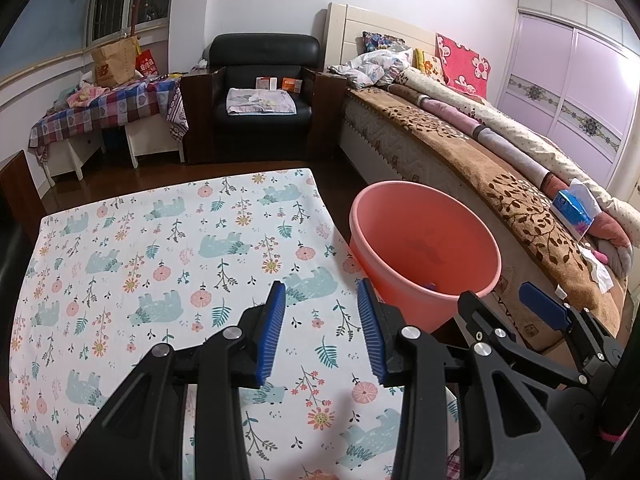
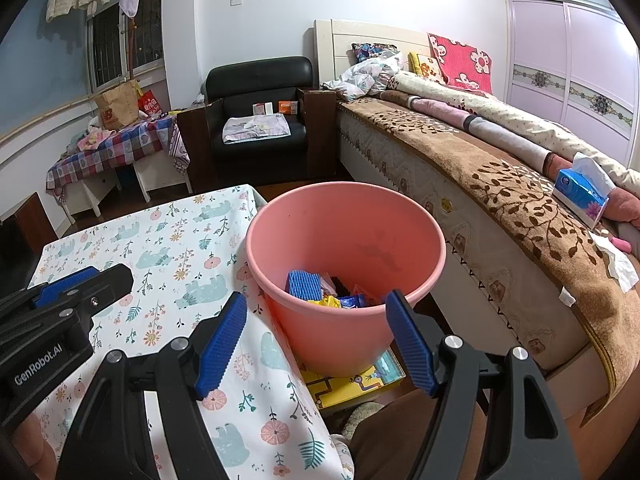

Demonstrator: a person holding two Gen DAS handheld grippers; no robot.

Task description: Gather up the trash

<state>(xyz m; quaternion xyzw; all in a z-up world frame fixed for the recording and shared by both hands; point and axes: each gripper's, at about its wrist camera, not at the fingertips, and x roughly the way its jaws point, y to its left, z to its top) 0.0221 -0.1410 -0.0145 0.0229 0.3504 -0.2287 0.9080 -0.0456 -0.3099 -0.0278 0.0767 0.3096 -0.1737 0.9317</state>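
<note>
Pink plastic fills the right of my left wrist view: the bin (image 1: 424,248) stands just beyond and to the right of my left hand-held gripper (image 1: 322,332). Its blue pads are apart with nothing between them, so it is open and holds nothing. Beneath and ahead of it lies the table (image 1: 160,248), covered in a white cloth printed with bears and flowers, with no loose item on the part I can see. To the right of my left hand-held gripper, my right hand-held gripper (image 1: 504,300) reaches in beside the bin's near rim. Farther right runs the bed (image 1: 500,184), with a blue tissue pack (image 1: 572,208) on its brown blanket.

From my right wrist view, the bin (image 2: 344,320) stands directly ahead of my right hand-held gripper (image 2: 316,340), whose blue pads are spread wide on either side of the bin's near wall without touching it; it is open and empty. Inside the bin lies the trash (image 2: 332,292): a blue ribbed piece, yellow and blue wrappers. To the left, my left hand-held gripper (image 2: 68,284) hangs above the table (image 2: 168,248). Under the bin sits a yellow box (image 2: 360,384).
</note>
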